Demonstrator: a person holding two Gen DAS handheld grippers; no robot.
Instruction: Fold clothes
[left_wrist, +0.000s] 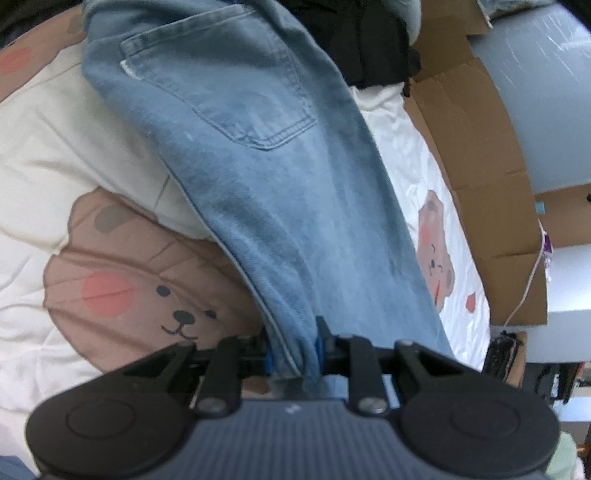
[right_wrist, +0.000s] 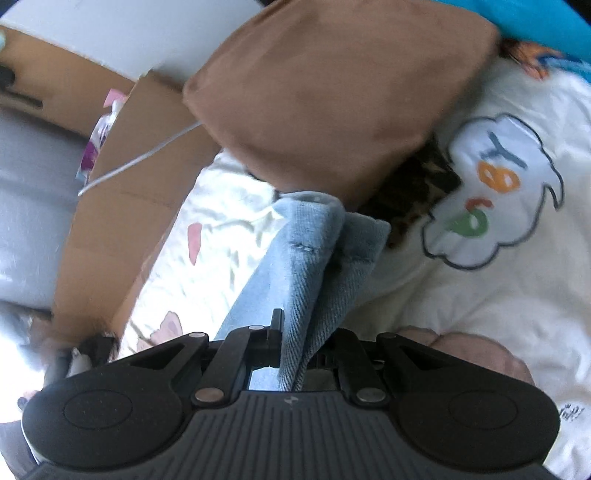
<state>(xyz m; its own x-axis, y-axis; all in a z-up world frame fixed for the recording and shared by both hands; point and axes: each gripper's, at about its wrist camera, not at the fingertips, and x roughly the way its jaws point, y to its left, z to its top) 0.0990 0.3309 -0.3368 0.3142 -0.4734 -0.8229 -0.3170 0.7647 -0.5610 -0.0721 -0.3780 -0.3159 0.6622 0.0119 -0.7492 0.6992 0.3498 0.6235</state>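
Note:
Light blue jeans (left_wrist: 258, 155) stretch away from my left gripper (left_wrist: 293, 350) over a white bedspread, back pocket facing up. That gripper is shut on a bunched fold of the denim, which is pinched between its blue pads. In the right wrist view my right gripper (right_wrist: 293, 347) is shut on another end of the jeans (right_wrist: 314, 251), where a hemmed edge sticks up past the fingers. The fabric hides both sets of fingertips.
The bedspread (left_wrist: 74, 155) is white with brown bear prints. Cardboard boxes (left_wrist: 480, 155) line the bed's edge, with a white cable (left_wrist: 528, 284) hanging over them. A brown cushion (right_wrist: 332, 92) and a white cloth with a cloud print (right_wrist: 495, 192) lie ahead of the right gripper. Dark clothing (left_wrist: 369, 48) sits beyond the jeans.

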